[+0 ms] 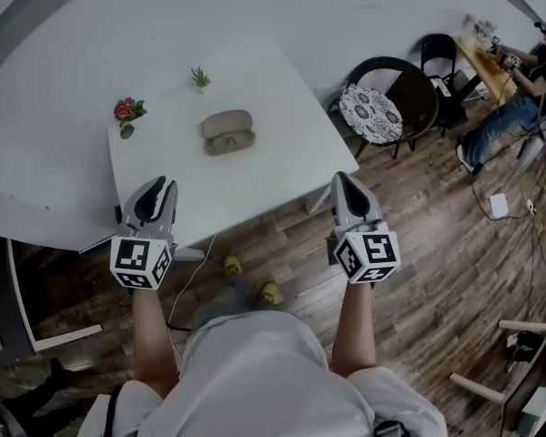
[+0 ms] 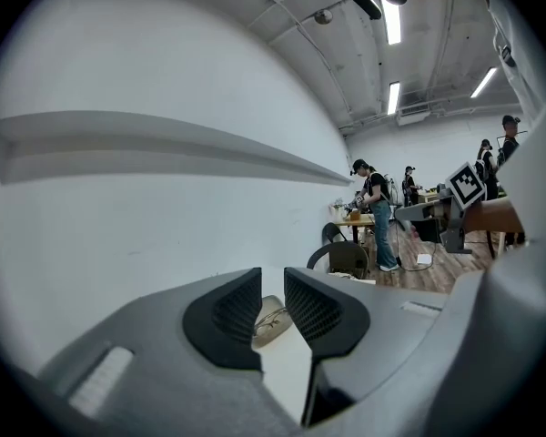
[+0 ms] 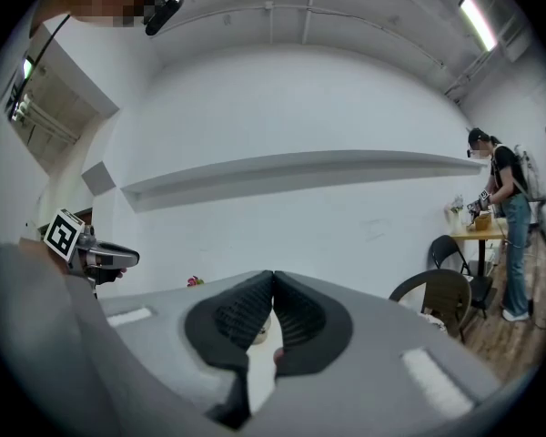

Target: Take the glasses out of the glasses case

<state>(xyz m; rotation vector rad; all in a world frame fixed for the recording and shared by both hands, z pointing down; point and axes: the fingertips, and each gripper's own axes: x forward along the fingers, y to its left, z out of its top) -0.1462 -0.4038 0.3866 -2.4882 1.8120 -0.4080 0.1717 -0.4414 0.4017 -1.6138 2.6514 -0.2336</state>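
An open tan glasses case (image 1: 227, 132) lies in the middle of the white table (image 1: 291, 157), with the glasses lying in its lower half. Both grippers hover over the table's near edge, well short of the case. My left gripper (image 1: 162, 186) is at the near left corner, its jaws a narrow gap apart and empty. In the left gripper view the case (image 2: 272, 320) shows through the gap of the left gripper (image 2: 271, 282). At the near right edge my right gripper (image 1: 340, 179) has its pads touching and nothing between them, as the right gripper (image 3: 273, 282) also shows in its own view.
A small red flower (image 1: 126, 110) stands at the table's left edge and a little green plant (image 1: 200, 77) at its far edge. Dark chairs (image 1: 387, 107) stand to the right on the wooden floor. People work at a desk (image 1: 491, 57) at far right.
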